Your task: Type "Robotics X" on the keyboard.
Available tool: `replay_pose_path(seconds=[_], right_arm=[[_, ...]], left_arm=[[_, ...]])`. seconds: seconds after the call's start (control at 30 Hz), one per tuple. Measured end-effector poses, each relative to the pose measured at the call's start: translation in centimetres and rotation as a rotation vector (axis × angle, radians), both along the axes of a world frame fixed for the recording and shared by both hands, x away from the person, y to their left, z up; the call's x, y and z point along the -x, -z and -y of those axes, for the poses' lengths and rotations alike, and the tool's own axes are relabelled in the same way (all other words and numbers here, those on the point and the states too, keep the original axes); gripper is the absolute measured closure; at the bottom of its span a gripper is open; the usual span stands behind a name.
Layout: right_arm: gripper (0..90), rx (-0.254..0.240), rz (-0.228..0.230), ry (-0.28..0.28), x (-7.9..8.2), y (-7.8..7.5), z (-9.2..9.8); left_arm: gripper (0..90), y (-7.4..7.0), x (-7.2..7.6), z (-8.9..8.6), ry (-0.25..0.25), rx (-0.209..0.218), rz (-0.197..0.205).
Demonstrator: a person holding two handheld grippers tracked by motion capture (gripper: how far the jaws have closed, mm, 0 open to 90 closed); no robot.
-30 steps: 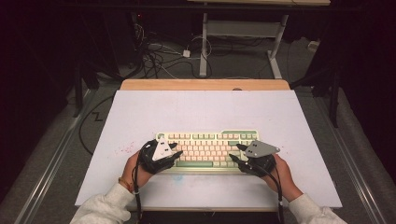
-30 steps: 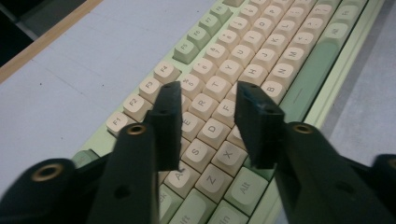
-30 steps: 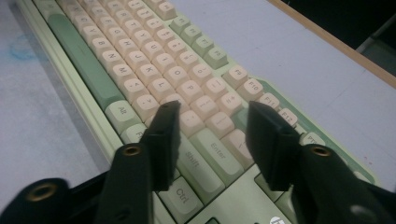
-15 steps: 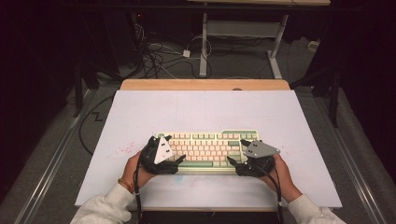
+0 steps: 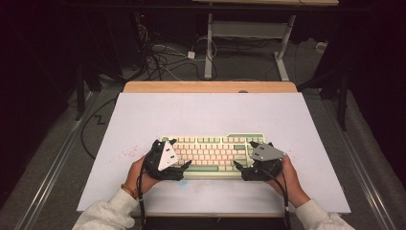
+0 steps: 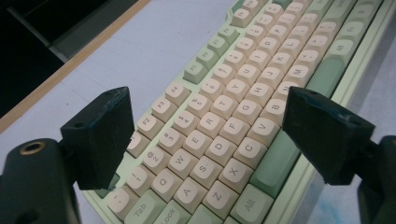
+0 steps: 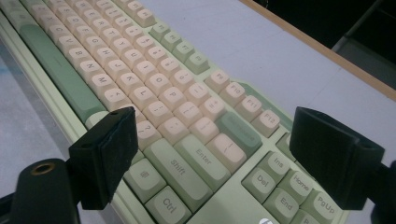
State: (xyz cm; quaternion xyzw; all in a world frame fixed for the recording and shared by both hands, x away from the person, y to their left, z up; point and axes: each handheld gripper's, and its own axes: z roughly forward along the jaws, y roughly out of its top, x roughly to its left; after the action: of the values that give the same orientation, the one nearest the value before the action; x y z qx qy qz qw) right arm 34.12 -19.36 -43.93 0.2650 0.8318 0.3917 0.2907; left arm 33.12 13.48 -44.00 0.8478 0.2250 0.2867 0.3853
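A pale green keyboard (image 5: 215,154) with cream and green keys lay flat on the white tabletop (image 5: 210,115), toward the near edge and roughly centred, its long side running left to right. The person stood at the near side with both forearms in light grey sleeves reaching in, a gripper in each hand. The left gripper (image 5: 184,166) sat at the keyboard's left end, its grey three-cornered plate tilted up, and its jaws were spread wide: in the left gripper view (image 6: 205,135) the two black jaws stood well apart over the letter keys, one above the function and number rows, the other above the front rim by the green space bar (image 6: 299,121). Whether either jaw touched the keys I could not tell. The right gripper (image 5: 238,168) was at the keyboard's right end, likewise spread; in the right gripper view (image 7: 215,158) one jaw hung at the front edge near the Shift key (image 7: 180,169) and the other over the block with Home and PgUp, with the Enter key (image 7: 203,157) between them. A wooden strip (image 5: 210,86) bordered the table's far edge, and beyond it cables (image 5: 163,57) lay tangled on the grey floor by a white desk frame (image 5: 249,38). Faint red specks (image 5: 128,153) marked the tabletop left of the keyboard.
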Motion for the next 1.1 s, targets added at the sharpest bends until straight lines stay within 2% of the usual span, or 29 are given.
replay_pose_path(seconds=[0.6, 1.1], right_arm=[[16.3, 0.006, 0.050, 0.003, 0.8, -0.9, 0.5], [16.6, 0.022, 0.091, 0.011, 1.7, -1.3, 1.0]], left_arm=[[16.2, -0.6, 0.8, -0.5, 0.002, 0.006, 0.037], [16.2, -0.5, 1.7, -1.0, -0.001, -0.027, 0.081]])
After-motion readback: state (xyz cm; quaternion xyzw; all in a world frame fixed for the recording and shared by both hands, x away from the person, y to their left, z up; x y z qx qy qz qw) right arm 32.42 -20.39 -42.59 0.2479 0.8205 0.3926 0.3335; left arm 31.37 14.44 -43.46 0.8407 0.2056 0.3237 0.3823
